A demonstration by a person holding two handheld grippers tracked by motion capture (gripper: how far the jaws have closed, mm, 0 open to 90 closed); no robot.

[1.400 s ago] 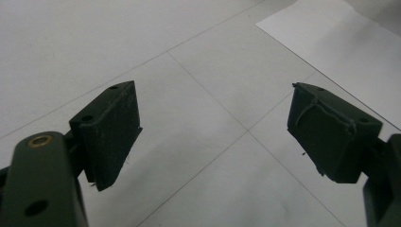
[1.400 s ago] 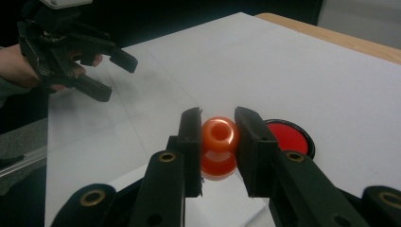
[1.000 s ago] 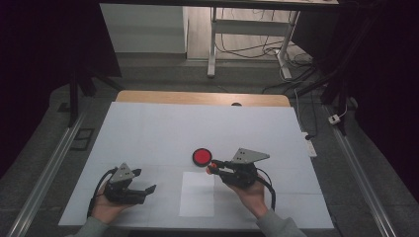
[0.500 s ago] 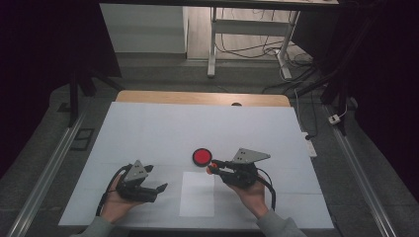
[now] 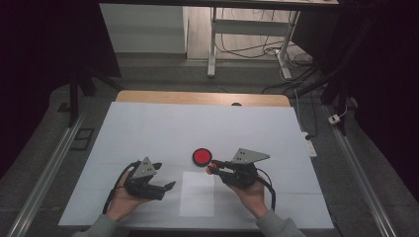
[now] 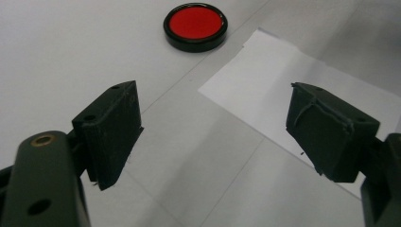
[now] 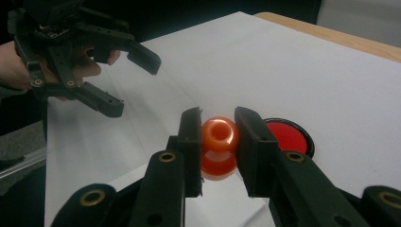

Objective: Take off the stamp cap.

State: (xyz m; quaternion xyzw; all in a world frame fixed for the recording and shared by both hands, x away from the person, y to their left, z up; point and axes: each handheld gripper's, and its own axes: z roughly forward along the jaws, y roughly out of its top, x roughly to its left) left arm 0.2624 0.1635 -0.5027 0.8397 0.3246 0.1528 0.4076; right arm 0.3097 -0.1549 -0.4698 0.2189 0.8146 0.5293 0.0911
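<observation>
At table centre: right gripper [image 7: 218, 137] pinching glossy orange bead-shaped piece [image 7: 218, 135], unplaced; round black-rimmed red dish [image 5: 201, 157] at ten o'clock, empty; left gripper [image 6: 213, 130] spread, idle

A white counter [image 5: 163, 128] is seen, with a paper sheet [image 5: 197, 195] laid flat near its front edge.
</observation>
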